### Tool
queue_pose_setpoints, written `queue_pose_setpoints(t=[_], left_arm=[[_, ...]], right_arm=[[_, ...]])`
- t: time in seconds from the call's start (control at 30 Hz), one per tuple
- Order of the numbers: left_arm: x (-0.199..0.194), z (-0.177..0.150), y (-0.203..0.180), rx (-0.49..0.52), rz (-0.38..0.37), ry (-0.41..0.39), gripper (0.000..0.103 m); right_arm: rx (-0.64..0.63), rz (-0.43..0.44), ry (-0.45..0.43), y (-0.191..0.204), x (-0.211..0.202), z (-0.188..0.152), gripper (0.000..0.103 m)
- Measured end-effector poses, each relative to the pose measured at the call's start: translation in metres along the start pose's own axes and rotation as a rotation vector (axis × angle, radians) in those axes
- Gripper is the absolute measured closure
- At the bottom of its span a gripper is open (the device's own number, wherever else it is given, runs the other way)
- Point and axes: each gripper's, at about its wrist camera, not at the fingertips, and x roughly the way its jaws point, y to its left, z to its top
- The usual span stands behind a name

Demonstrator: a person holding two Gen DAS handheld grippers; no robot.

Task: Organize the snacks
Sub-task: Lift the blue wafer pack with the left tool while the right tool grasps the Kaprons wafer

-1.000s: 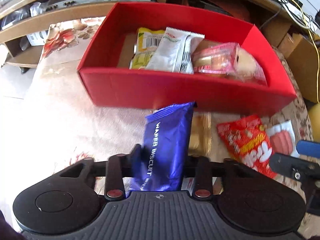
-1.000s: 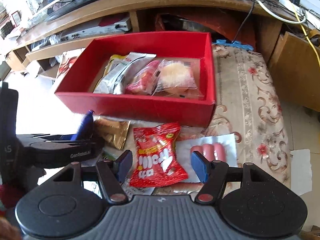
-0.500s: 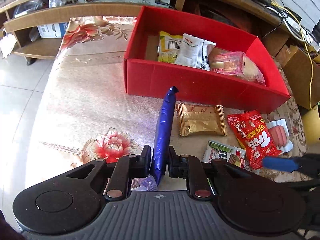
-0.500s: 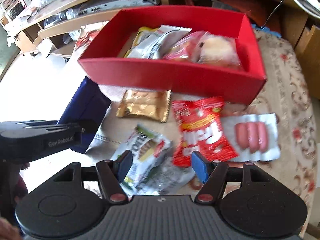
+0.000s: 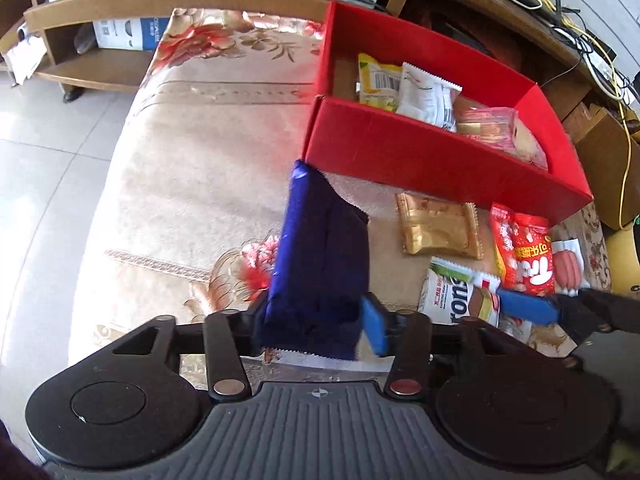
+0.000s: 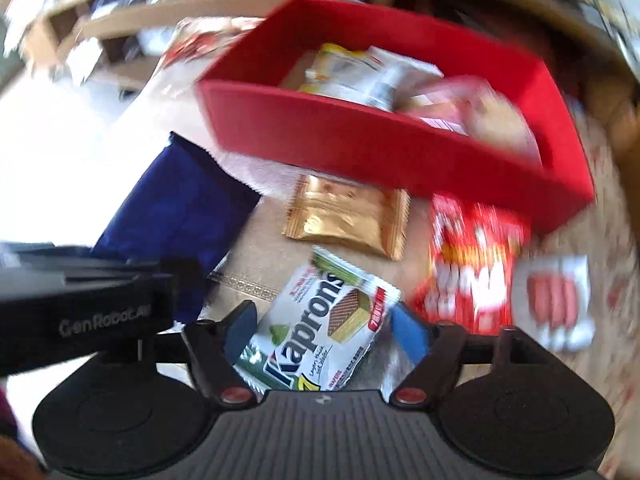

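Two grippers at work: the left gripper (image 5: pixel 320 330), jaws just opening, has the blue wafer pack (image 5: pixel 320 264) loose between them near the red box (image 5: pixel 400 156), while the right gripper (image 6: pixel 326 330), parted, straddles the Kaprons pack (image 6: pixel 320 328) ungripped, lining up its pick.
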Motion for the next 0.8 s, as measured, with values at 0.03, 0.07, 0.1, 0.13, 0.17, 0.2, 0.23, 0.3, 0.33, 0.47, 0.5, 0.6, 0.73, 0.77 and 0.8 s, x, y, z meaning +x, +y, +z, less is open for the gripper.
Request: queue_pose_setpoints(t=[0.03,0.07,0.1,0.13,0.17,0.2,0.23,0.3,0.33,0.47,0.5,0.6,0.73,0.77,0.8], left_arm=[[0.0,0.0,0.001,0.002,-0.002,0.001,0.044],[0.0,0.001,0.002,0.001,-0.006,0.003,0.042],[-0.002,0.001,0.002,0.002,-0.013,0.004,0.036],[-0.002,0.001,0.002,0.002,-0.017,0.004,0.034],[-0.003,0.002,0.002,0.004,-0.019,0.0,0.031],[-0.004,0.002,0.001,0.011,-0.021,-0.001,0.03],[-0.004,0.002,0.0,0.018,-0.021,0.0,0.03],[-0.003,0.001,-0.002,0.027,-0.019,0.003,0.026],[0.0,0.001,-0.003,0.03,-0.015,0.009,0.025],[0.013,0.001,-0.008,0.034,0.019,0.034,0.024],[0.015,0.001,-0.01,0.041,0.031,0.027,0.02],[0.02,0.004,-0.018,0.058,0.083,0.004,0.018],[0.028,0.005,-0.029,0.101,0.161,-0.019,0.02],[0.028,0.003,-0.032,0.119,0.177,-0.028,0.025],[0.026,0.001,-0.034,0.128,0.176,-0.036,0.03]], right_arm=[[-0.009,0.016,0.008,0.0,-0.001,-0.001,0.039],[-0.017,0.035,0.018,-0.002,-0.003,-0.002,0.04],[-0.033,0.042,0.025,-0.004,-0.004,-0.005,0.042],[-0.049,0.036,0.026,-0.007,-0.006,-0.009,0.042],[-0.067,0.031,0.027,-0.01,-0.008,-0.012,0.043],[-0.074,0.038,0.03,-0.015,-0.01,-0.017,0.043],[-0.073,0.054,0.037,-0.02,-0.013,-0.022,0.044],[-0.055,0.082,0.048,-0.032,-0.019,-0.032,0.045],[-0.05,0.094,0.049,-0.037,-0.021,-0.037,0.046],[-0.033,0.115,0.039,-0.044,-0.022,-0.045,0.046],[-0.035,0.119,0.037,-0.043,-0.021,-0.045,0.046],[-0.034,0.138,0.032,-0.041,-0.015,-0.045,0.045],[-0.049,0.152,0.005,-0.041,-0.006,-0.04,0.044],[-0.042,0.165,0.003,-0.041,-0.005,-0.04,0.044],[-0.049,0.171,0.002,-0.04,-0.004,-0.041,0.044]])
